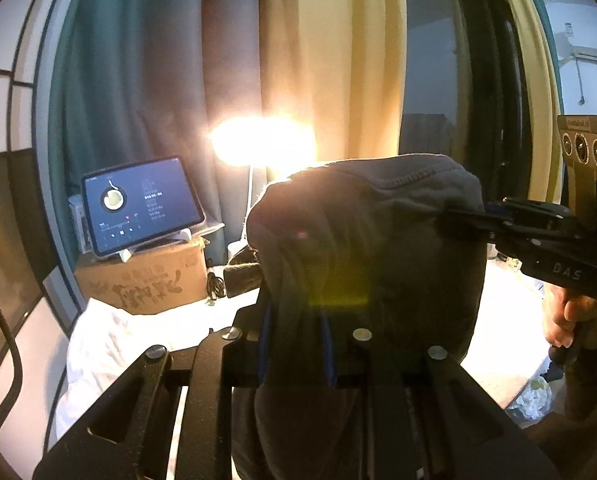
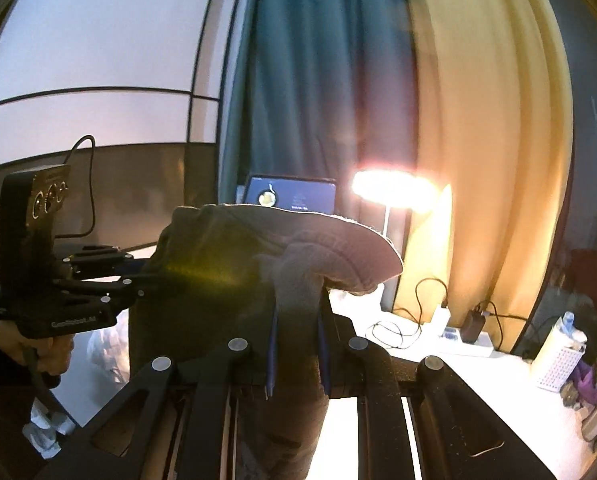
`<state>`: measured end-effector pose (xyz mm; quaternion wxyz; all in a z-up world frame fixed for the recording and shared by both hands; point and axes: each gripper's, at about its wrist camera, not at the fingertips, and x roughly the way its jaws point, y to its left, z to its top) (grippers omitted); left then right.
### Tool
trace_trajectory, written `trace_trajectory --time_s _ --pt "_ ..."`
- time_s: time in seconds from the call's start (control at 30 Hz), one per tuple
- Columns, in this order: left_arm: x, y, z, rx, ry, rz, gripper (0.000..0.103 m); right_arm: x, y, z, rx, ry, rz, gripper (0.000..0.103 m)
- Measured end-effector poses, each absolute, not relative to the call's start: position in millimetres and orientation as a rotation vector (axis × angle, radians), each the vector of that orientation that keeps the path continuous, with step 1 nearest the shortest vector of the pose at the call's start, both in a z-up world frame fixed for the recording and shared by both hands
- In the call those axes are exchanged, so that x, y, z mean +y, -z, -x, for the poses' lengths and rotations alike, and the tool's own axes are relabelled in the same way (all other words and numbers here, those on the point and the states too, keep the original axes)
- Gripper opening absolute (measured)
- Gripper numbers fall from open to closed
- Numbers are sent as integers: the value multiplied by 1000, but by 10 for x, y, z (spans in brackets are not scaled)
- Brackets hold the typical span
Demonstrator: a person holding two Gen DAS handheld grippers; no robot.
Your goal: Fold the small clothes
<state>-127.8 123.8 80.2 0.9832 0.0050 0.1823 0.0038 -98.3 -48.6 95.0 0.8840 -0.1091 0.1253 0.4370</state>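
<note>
Two grippers hold one dark garment (image 1: 370, 248) up in the air between them, above a white table (image 1: 498, 344). The left gripper (image 1: 294, 344) is clenched on one edge of the cloth, which bunches between its blue-lined fingers and hangs down past them. The right gripper (image 2: 296, 344) grips the opposite edge the same way, with a stitched hem curling out to its right.

Each camera sees the other tool. From the left view, the right gripper reaches in from the right side, its tips buried in the cloth, with a hand (image 1: 566, 320) around its handle. From the right view, the left gripper comes in from the left, also held by a hand (image 2: 38, 352).

Both tools point slightly downward, roughly side by side, so the garment sags in a loose hump between them rather than stretching flat.

To do this step well, the two grips likely need to pull gently apart until the held edge is straight, then lower together so the hanging part lands flat on the table first. Uneven height would probably lay the cloth down crooked.

Behind stand curtains (image 1: 170, 80), a bright lamp (image 1: 258, 140), and a tablet (image 1: 138, 208) on a box (image 1: 146, 280).
</note>
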Motion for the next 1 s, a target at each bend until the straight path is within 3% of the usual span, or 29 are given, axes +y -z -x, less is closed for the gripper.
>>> trace_trajectory --time_s 1.0 --pt "1658 -168 152 601 2 53 19 -22 -169 -371 501 -898 194 16"
